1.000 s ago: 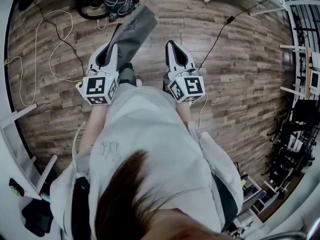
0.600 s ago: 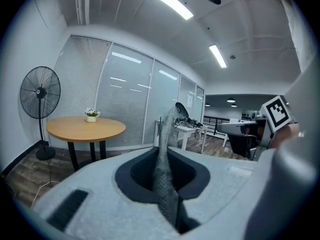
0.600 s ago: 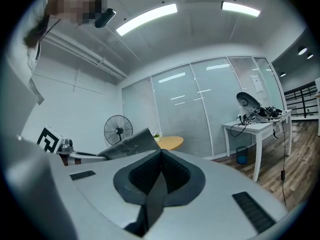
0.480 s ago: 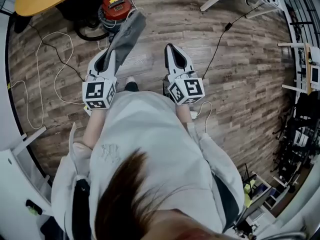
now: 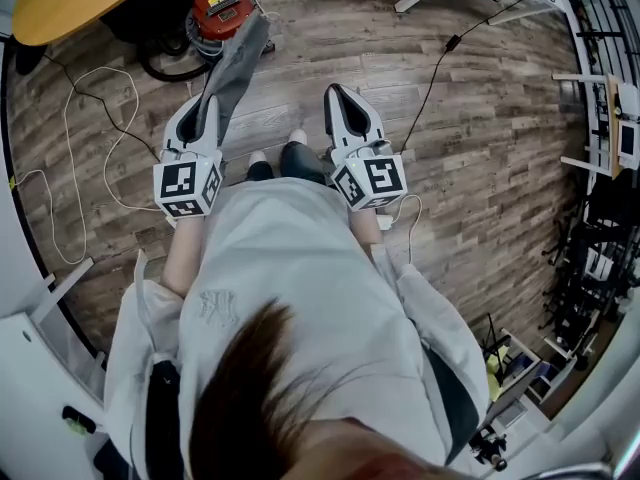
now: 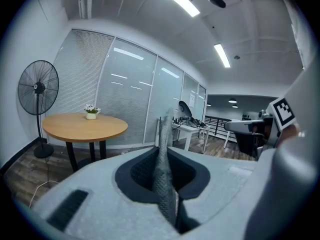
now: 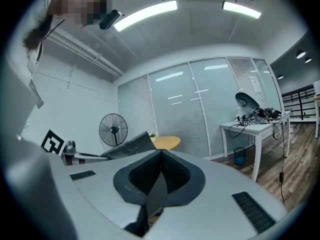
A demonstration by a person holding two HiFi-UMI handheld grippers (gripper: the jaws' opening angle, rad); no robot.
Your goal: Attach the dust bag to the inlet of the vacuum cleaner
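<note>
dust bag pinched by left gripper fingers, edge near vacuum cleaner; right gripper fingers closed.

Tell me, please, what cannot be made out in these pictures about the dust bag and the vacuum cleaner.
- The vacuum cleaner: small in the head view; the dust bag overlaps its right side, so its inlet cannot be made out.
- The dust bag's opening: only a grey strip in the head view, edge-on in the left gripper view.
- The floor beneath the person: hidden by the body, head view.
</note>
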